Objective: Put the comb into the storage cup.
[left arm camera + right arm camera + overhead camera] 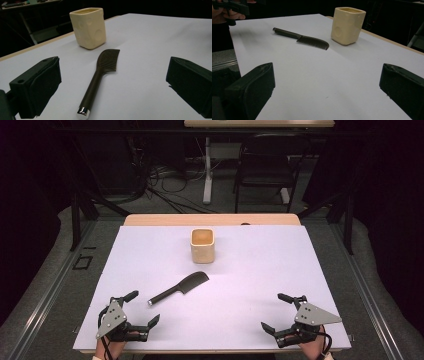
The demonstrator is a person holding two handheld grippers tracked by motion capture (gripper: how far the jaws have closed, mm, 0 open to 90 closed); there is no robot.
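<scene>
the jaws of both the left gripper (142,309) and the right gripper (278,312) stand spread wide with nothing between them, low over the near edge of the white tabletop (260,270). the dark brown plastic comb with a slim silver-capped handle (179,288) lies flat just ahead of the left gripper, near the cream square ceramic cup (203,245). it looks light, stiff and thin; the handle seems the best hold, though it may skid.

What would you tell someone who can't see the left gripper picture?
A dark comb lies flat on a white table, its silver-tipped handle toward the camera. A cream cup stands upright just behind it, and two black fingers stand wide apart, holding nothing.
</scene>
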